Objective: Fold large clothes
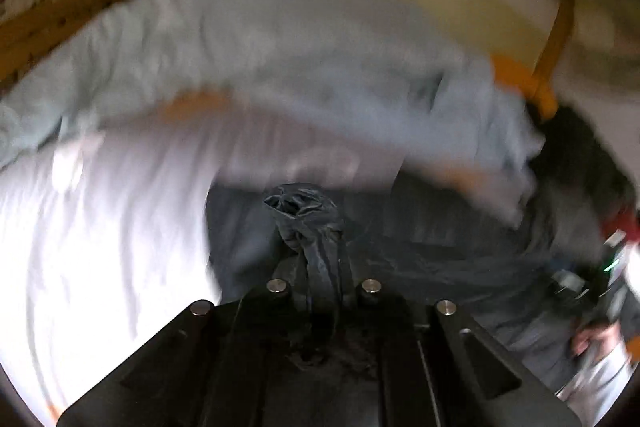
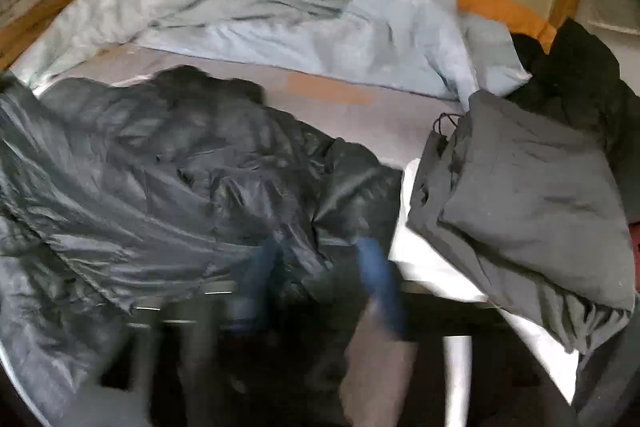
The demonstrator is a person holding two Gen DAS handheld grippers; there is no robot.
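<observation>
A large dark grey shiny jacket [image 2: 192,179] lies crumpled on the bed and fills the left and middle of the right wrist view. My left gripper [image 1: 316,247] is shut on a bunched fold of this jacket [image 1: 304,211], which sticks up between the jaws. My right gripper [image 2: 316,267] is blurred at the jacket's near edge; its blue fingers [image 2: 376,275] stand apart, with jacket fabric between and below them. The right gripper also shows at the far right of the left wrist view [image 1: 592,291], small and blurred.
A pale blue duvet [image 2: 280,15] is heaped along the back of the bed. A folded grey garment [image 2: 528,195] lies at the right, with black clothes [image 2: 580,75] behind it. The bed has a white sheet [image 1: 80,227] and an orange frame [image 1: 556,39].
</observation>
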